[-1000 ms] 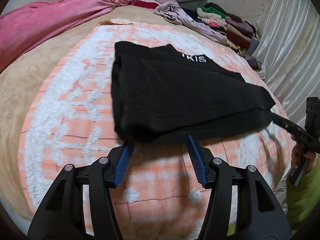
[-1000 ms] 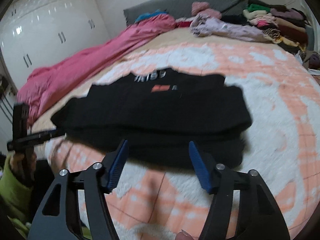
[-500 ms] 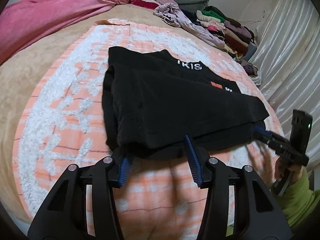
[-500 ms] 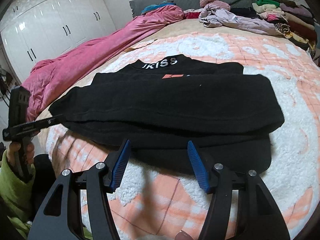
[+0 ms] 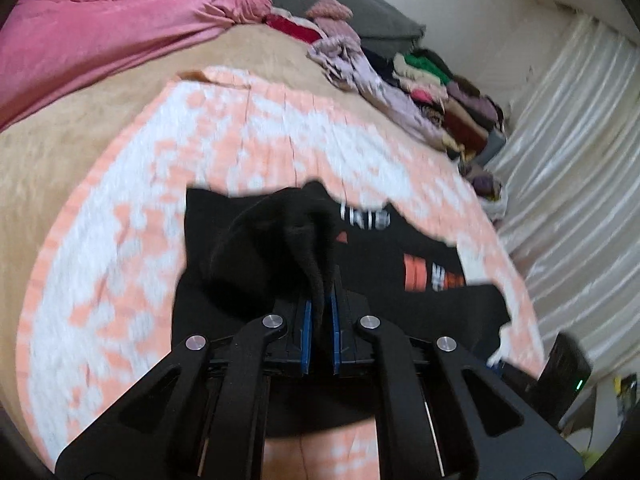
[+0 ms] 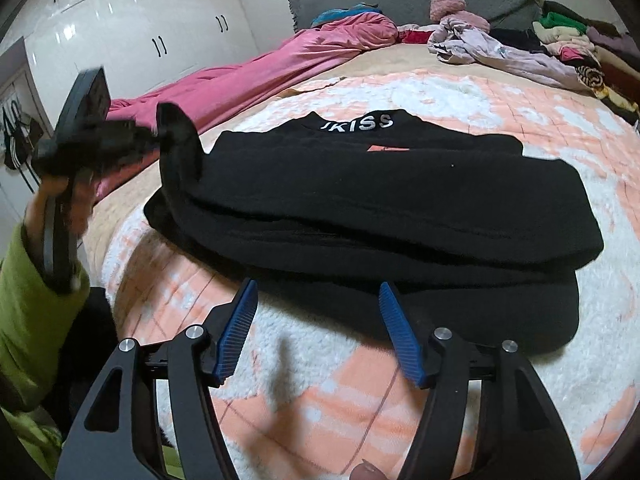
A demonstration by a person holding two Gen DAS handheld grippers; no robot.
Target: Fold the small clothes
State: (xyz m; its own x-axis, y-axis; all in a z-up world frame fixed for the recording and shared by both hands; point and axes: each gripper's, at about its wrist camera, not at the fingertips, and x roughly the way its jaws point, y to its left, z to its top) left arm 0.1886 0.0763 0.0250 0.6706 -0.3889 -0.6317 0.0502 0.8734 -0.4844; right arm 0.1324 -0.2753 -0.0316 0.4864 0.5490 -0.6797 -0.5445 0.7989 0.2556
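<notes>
Firstly, left wrist view: left gripper [image 5: 319, 312] clamped on pinched-up fold of black garment [image 5: 400, 312], lifted above orange-white blanket [image 5: 120, 240] on bed.
Right wrist view: right gripper [image 6: 318, 324] jaws opening, nothing between; black garment folded just beyond; green sleeve [image 6: 28, 300] at left.

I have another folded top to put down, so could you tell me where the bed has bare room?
The orange-and-white blanket lies bare between the black garment and the clothes pile, and in front of the right claw. The pile and pink quilt crowd the edges.
</notes>
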